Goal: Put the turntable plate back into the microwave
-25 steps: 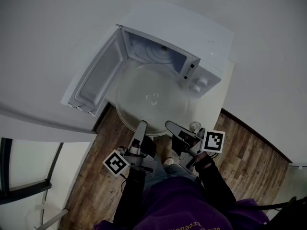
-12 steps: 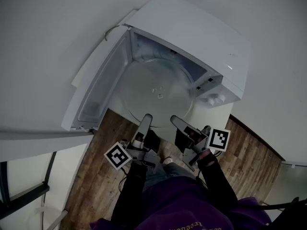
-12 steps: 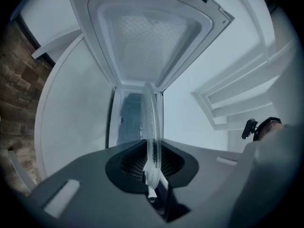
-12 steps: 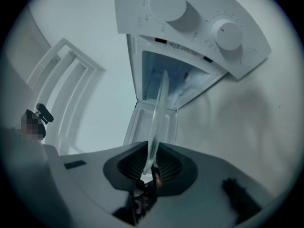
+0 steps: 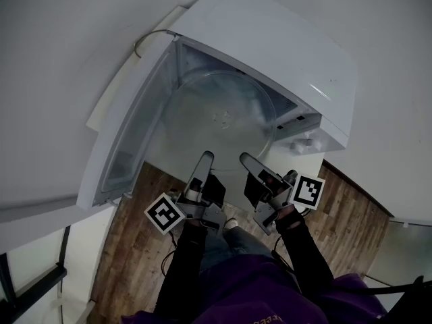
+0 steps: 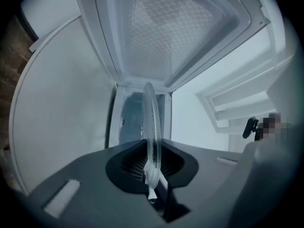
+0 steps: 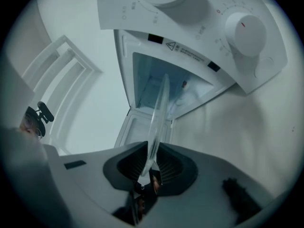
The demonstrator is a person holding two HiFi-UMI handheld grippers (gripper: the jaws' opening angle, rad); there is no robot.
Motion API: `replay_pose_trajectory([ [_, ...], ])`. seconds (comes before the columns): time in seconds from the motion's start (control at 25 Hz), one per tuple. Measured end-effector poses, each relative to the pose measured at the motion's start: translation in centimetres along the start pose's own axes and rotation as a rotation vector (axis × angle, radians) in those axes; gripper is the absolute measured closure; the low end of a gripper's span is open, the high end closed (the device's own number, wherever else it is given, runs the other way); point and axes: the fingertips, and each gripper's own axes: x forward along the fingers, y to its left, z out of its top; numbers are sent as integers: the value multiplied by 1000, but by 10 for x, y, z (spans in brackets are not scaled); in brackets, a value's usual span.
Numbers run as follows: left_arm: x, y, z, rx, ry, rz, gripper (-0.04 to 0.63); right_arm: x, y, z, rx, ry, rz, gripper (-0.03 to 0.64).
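Observation:
The clear glass turntable plate (image 5: 223, 123) lies about level, most of it inside the open cavity of the white microwave (image 5: 270, 46). My left gripper (image 5: 202, 159) is shut on the plate's near rim, left of my right gripper (image 5: 248, 160), which grips the same rim. The left gripper view shows the plate (image 6: 150, 127) edge-on, pinched in my left gripper (image 6: 151, 167). The right gripper view shows the rim (image 7: 159, 113) between the pads of my right gripper (image 7: 151, 163). Those jaws have just been opening slightly, with the rim still held. The door (image 5: 128, 133) stands swung out to the left.
The control panel with two knobs (image 7: 244, 32) sits right of the cavity (image 7: 156, 80). The microwave rests on a white counter (image 5: 40, 181). Wooden floor (image 5: 135, 248) lies below, beside the person's dark sleeves and purple top.
Both grippers have carried the plate forward from in front of the microwave into its cavity. The plate's far part now sits under the oven's roof.

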Motion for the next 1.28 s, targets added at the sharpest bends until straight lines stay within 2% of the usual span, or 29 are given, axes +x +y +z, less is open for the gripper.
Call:
replay_pose_trajectory([
  [0.12,6,-1,5,23,24,-12,549,5,0,3,-48,-25,5,557],
  [0.32,19,5,10,12,18,-26,538,8,-6,16,-187,-59,-81,494],
  [0.6,38,19,21,16,-1,-19,540,-1,-20,19,-190,-77,-156,472],
  [1.28,98,41,25,35,12,20,540,-7,-32,20,-168,-59,-198,472],
])
